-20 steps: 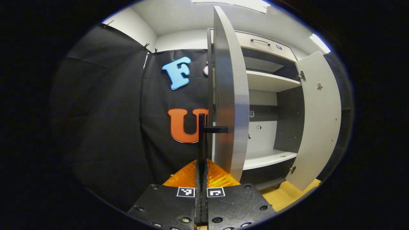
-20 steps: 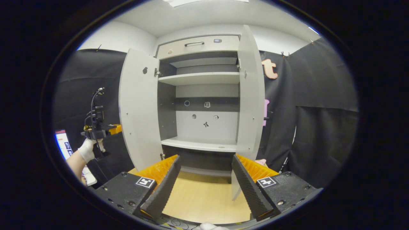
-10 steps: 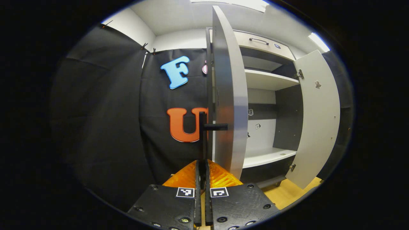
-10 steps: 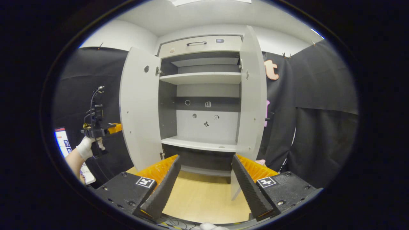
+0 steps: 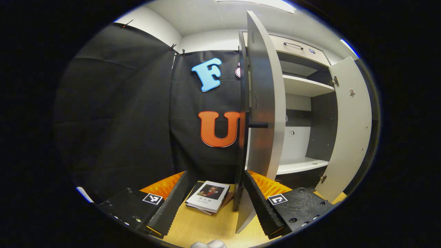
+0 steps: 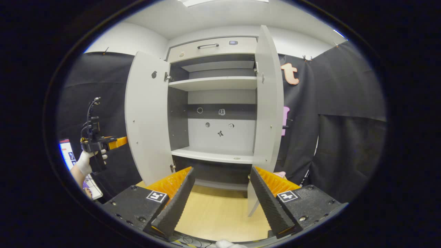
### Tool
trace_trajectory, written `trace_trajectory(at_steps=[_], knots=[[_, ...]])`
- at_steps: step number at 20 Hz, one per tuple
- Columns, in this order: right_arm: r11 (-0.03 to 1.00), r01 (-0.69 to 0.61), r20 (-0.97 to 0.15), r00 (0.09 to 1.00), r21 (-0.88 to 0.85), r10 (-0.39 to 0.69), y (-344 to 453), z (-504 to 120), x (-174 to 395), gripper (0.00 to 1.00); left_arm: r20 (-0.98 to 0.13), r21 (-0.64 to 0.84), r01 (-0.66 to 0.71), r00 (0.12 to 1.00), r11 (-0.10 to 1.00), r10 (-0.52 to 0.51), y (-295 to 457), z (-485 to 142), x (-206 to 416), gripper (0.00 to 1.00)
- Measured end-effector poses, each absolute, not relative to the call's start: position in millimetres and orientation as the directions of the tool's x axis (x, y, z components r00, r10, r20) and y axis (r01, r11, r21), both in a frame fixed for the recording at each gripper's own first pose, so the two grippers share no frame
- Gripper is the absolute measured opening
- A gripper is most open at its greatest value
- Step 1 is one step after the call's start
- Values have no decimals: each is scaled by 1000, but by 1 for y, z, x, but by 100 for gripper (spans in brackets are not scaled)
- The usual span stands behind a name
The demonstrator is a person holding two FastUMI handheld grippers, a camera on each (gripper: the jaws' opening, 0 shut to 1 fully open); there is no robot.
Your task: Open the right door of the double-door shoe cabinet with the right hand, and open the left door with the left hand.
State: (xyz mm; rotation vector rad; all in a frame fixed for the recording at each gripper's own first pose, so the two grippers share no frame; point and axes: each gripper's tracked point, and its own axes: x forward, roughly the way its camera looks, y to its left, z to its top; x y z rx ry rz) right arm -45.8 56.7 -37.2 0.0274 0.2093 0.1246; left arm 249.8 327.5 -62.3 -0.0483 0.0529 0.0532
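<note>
Both pairs of fingers stand spread apart with nothing between them: the left gripper (image 5: 213, 198) hangs just in front of the edge of the left door (image 5: 265, 100), and the right gripper (image 6: 222, 199) faces the open cabinet from farther back.

The double-door shoe cabinet (image 6: 217, 103) stands against the booth's black wall with both doors swung out. In the right gripper view the left door (image 6: 146, 113) angles outward at the cabinet's left side and the right door (image 6: 268, 100) stands nearly edge-on at its right side. In the left gripper view the left door is seen almost edge-on, its dark bar handle (image 5: 256, 125) sticking out at mid height, free of both fingers; the right door (image 5: 351, 127) lies beyond, across the opening.

Inside are an upper shelf (image 6: 213, 83) and a lower shelf (image 6: 215, 155), with a few small stickers on the back panel. A drawer front with a dark handle (image 6: 207, 45) runs along the cabinet's top edge.

On the wooden floor (image 5: 206, 224), beside the left door's bottom corner, lies a small stack of books (image 5: 208, 197).

In the right gripper view a gloved hand (image 6: 84, 162) holds the left gripper (image 6: 119, 142) just beside the left door's outer face.
</note>
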Motion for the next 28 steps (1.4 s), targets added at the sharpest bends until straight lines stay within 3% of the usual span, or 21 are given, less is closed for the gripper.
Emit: trace_trajectory(at_steps=[9, 18, 28], knots=[[991, -121, -182, 975, 48, 128, 35, -25, -43, 99, -31, -21, -55, 998, 998, 55, 259, -38, 178, 94], [997, -65, -128, 989, 50, 71, -4, -5, -48, 99, -46, -36, 65, 997, 997, -67, 133, -14, 145, 95], [998, 21, -124, 992, 55, -14, -32, -17, -61, 99, -30, 6, 67, 997, 998, -67, 102, -14, 122, 95]])
